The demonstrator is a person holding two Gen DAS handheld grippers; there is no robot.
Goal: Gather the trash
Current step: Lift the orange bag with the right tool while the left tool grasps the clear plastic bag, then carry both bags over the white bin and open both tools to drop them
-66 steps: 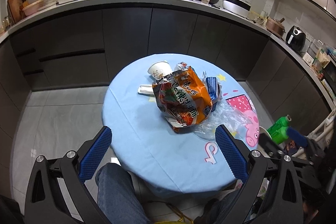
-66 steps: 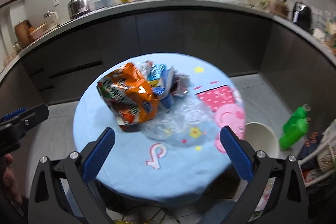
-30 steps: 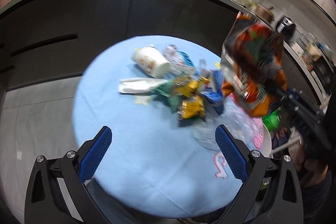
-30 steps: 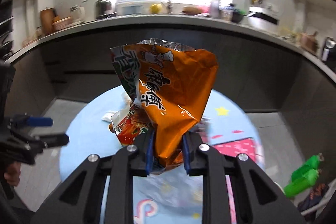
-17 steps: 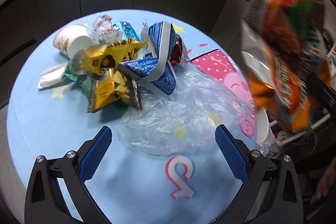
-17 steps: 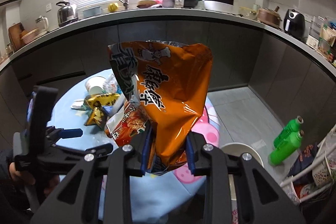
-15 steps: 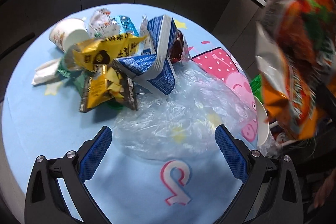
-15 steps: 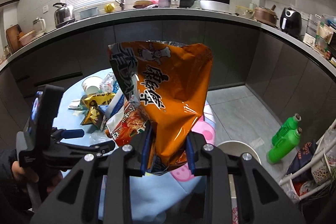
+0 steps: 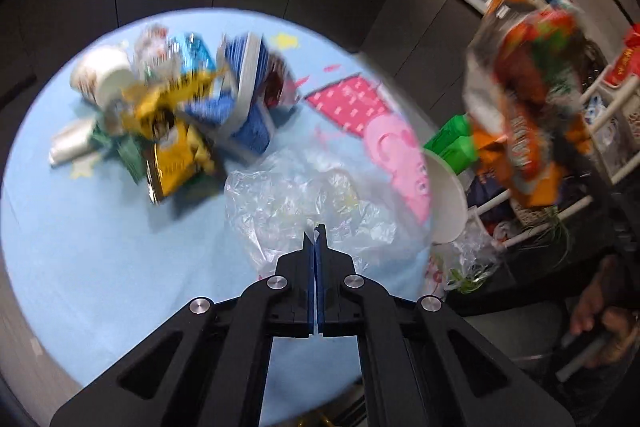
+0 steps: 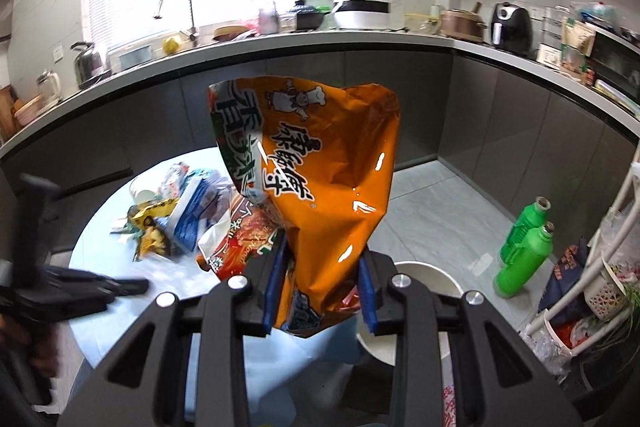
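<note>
Left gripper (image 9: 316, 231) has just snapped its fingers closed on the edge of the clear plastic bag (image 9: 304, 203) lying on the blue table (image 9: 100, 251). Right gripper (image 10: 320, 281), its fingers just eased wider, carries the orange noodle wrapper (image 10: 320, 179) above the white bin (image 10: 436, 277).

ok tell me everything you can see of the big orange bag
The orange bag is a large crinkled glossy foil or plastic snack pack, printed with dark characters and a small chef cartoon, green and red food artwork on its other face and a silvery inner lining at the torn top. It stands upright in the air, its lower end between the blue pads of the right tool, whose jaws have just been opening. It hangs beside the table, over the white bin.
</note>
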